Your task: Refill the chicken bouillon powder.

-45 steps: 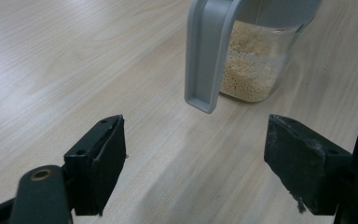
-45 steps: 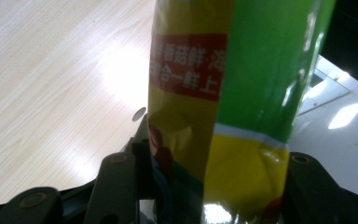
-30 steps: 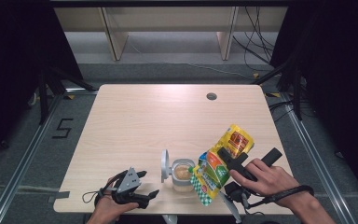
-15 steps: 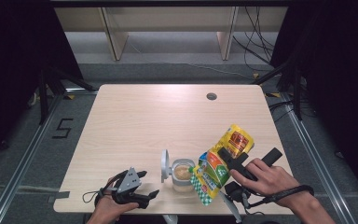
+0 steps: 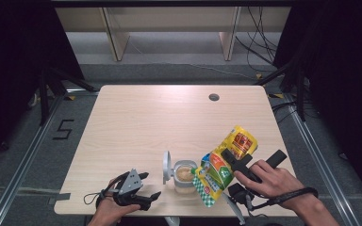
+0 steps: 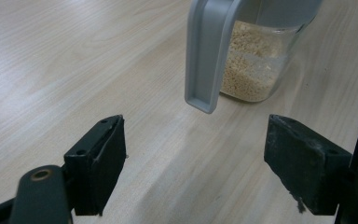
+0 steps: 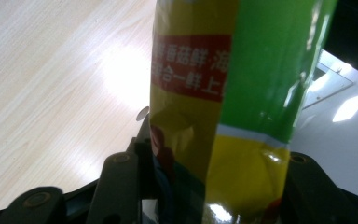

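Observation:
A yellow and green pouch is tipped with its spout over a clear jar of pale granules near the table's front edge. My right gripper is shut on the pouch, whose body rises between the jaws in the right gripper view. The jar's grey lid stands flipped up on its left side. My left gripper rests on the table left of the jar, open and with nothing between its jaws. In the left gripper view the jar and its lid lie just ahead of the gripper.
The wooden table has a round cable hole at the back right. Shelving legs and cables lie on the floor beyond the table. Dark frames stand at both sides.

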Available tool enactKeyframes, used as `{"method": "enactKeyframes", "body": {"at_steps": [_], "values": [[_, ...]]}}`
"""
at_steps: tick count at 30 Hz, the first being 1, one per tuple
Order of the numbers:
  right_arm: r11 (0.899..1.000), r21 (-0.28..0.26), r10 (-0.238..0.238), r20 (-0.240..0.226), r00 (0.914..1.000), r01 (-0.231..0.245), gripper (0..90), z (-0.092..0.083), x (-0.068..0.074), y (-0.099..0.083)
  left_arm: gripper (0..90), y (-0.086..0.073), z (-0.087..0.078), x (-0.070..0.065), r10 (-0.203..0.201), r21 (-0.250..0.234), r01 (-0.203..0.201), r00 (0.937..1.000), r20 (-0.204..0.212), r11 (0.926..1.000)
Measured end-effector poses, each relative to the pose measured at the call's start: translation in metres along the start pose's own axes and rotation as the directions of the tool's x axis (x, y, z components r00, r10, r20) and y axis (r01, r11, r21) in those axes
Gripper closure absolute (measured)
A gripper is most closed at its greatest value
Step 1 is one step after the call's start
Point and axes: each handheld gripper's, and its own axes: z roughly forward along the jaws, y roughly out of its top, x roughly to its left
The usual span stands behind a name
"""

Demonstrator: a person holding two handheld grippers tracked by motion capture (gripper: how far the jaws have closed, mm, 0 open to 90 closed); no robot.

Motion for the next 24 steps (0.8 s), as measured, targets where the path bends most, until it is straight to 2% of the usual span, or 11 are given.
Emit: {"method": "enactKeyframes", "body": {"at_steps": [8, 9, 10, 11, 13, 14, 16, 17, 20, 23, 24], "values": [[1.0, -0.015, 0.016, 0.002, 0.9999, -0.016, 60.0, 0.001, 0.002, 0.0, 20.5, 0.0, -0.001, 0.0, -0.002, 0.003, 0.002, 1.0, 0.006, 1.0], [1.0, -0.017, 0.019, 0.002, 0.9998, -0.019, 60.1, 0.001, 0.003, 0.0, 20.5, 0.001, -0.002, 0.002, 0.03, 0.005, -0.03, 0.9995, 0.003, 0.9995], [1.0, -0.017, 0.019, 0.002, 0.9998, -0.019, 60.1, 0.001, 0.003, 0.0, 20.5, 0.001, -0.002, 0.002, 0.03, 0.005, -0.03, 0.9995, 0.003, 0.9995], [0.996, -0.01, 0.092, -0.007, 0.9958, -0.092, 60.2, 0.0, 0.008, 0.001, 20.5, 0.001, -0.002, 0.002, 0.026, 0.007, -0.026, 0.9997, 0.001, 0.9996], [0.986, 0.003, 0.169, -0.014, 0.9855, -0.169, 60.4, -0.002, 0.016, 0.001, 20.5, 0.001, -0.002, 0.002, 0.025, 0.005, -0.025, 0.9997, 0.001, 0.9997], [0.986, 0.003, 0.169, -0.014, 0.9855, -0.169, 60.4, -0.002, 0.016, 0.001, 20.5, 0.001, -0.002, 0.002, 0.025, 0.005, -0.025, 0.9997, 0.001, 0.9997], [0.979, -0.005, 0.206, -0.021, 0.9783, -0.206, 60.6, -0.002, 0.02, 0.001, 20.5, 0.001, -0.002, 0.002, 0.03, 0.01, -0.03, 0.9995, -0.001, 0.9995], [0.962, -0.004, 0.272, -0.014, 0.9622, -0.272, 60.7, -0.001, 0.026, 0.002, 20.5, 0.001, -0.002, 0.002, 0.038, 0.009, -0.038, 0.9993, 0.001, 0.9992], [0.961, -0.023, 0.274, -0.003, 0.9616, -0.274, 60.8, 0.001, 0.028, 0.0, 20.5, 0.001, -0.002, 0.002, 0.036, 0.007, -0.036, 0.9994, 0.001, 0.9993], [0.925, -0.031, 0.378, -0.007, 0.9257, -0.378, 61.0, 0.001, 0.036, -0.002, 20.4, 0.001, -0.002, 0.002, 0.036, 0.01, -0.036, 0.9993, 0.001, 0.9993], [0.92, -0.029, 0.391, -0.005, 0.9204, -0.391, 61.0, 0.0, 0.037, -0.002, 20.5, 0.001, -0.002, 0.002, 0.036, 0.01, -0.036, 0.9993, 0.001, 0.9993]]}}
